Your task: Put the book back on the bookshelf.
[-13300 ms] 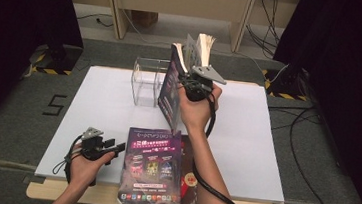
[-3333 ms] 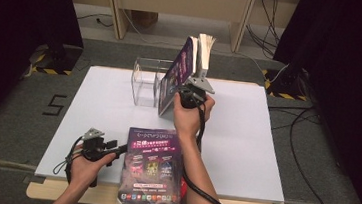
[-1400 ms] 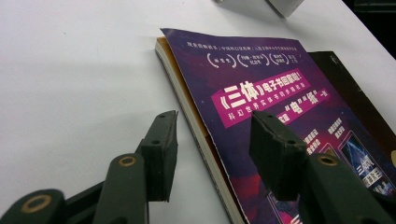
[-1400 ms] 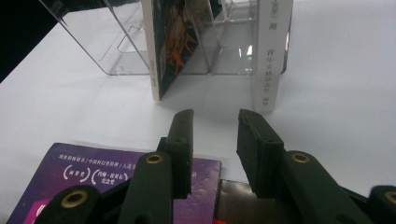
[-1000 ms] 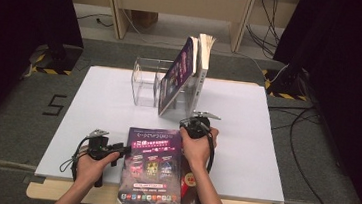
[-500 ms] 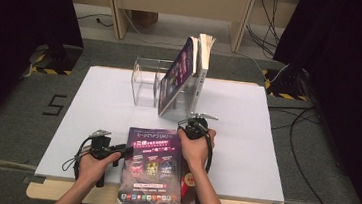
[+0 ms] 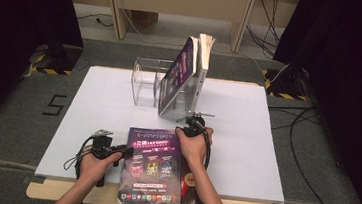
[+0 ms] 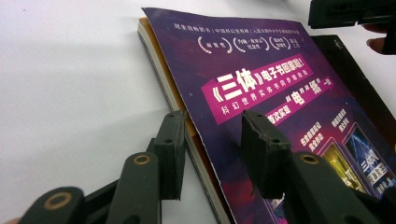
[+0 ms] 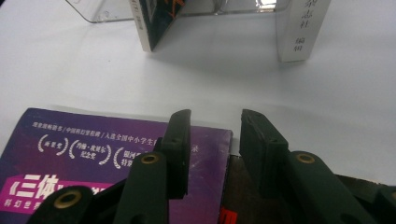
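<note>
A purple paperback (image 7: 153,164) lies on top of a stack at the table's front edge, over a darker book (image 7: 188,183). My left gripper (image 7: 116,151) is at its left edge. In the left gripper view its jaws (image 8: 212,123) straddle that edge of the purple cover (image 8: 261,93); they have just been closing, with a gap still visible. My right gripper (image 7: 186,127) hovers at the book's far right corner. Its jaws (image 9: 215,119) have just been opening, with nothing gripped, above the purple cover (image 9: 93,144) and the dark book (image 9: 243,196).
A clear acrylic stand (image 7: 143,81) sits at the back of the white table (image 7: 94,98). A purple book (image 7: 176,76) leans in it and a white book (image 7: 203,59) stands beside it. Dark curtains and cables surround the table.
The right gripper has drifted slightly towards the purple book's far right corner. The left hand has stayed at the book's left edge.
</note>
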Motion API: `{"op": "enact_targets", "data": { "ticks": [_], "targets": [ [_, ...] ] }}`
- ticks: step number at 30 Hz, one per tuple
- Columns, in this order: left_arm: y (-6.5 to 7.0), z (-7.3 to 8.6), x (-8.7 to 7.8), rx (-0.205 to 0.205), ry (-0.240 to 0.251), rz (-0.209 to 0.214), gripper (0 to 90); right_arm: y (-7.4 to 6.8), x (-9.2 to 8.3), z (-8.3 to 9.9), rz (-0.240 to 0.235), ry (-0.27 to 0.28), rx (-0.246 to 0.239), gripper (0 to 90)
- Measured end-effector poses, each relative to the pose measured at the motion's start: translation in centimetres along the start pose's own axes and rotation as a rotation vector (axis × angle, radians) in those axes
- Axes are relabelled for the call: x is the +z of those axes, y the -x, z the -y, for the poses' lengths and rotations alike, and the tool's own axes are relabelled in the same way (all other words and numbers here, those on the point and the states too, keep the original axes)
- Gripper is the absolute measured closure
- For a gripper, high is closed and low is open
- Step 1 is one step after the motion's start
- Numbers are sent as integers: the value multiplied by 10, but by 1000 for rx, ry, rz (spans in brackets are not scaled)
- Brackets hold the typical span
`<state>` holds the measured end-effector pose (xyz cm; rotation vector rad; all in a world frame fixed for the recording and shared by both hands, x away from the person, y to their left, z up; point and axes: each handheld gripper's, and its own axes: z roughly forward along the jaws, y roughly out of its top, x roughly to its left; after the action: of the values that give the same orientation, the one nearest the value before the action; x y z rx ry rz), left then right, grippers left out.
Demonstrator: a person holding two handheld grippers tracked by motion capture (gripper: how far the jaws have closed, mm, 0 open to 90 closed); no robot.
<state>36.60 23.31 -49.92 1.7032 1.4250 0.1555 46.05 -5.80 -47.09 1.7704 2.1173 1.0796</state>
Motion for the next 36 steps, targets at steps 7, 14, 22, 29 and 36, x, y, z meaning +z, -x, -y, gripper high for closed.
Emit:
{"op": "enact_targets", "data": {
  "ticks": [7, 14, 22, 29, 36],
  "targets": [
    [2, 0, 0, 18, 1, -10, 603, 2, 9, 0, -1, -18, 9, 635],
    [4, -1, 2, 49, 1, -26, 593, 1, 14, -3, -5, -30, 9, 626],
    [4, -3, 3, 52, -7, -29, 590, 2, 16, -4, -21, -39, 15, 605],
    [7, -4, 5, 81, -11, -44, 589, 4, 17, -5, -31, -44, 24, 587],
    [7, -3, 5, 98, -10, -50, 592, 4, 17, -5, -36, -44, 25, 581]
  ]
}}
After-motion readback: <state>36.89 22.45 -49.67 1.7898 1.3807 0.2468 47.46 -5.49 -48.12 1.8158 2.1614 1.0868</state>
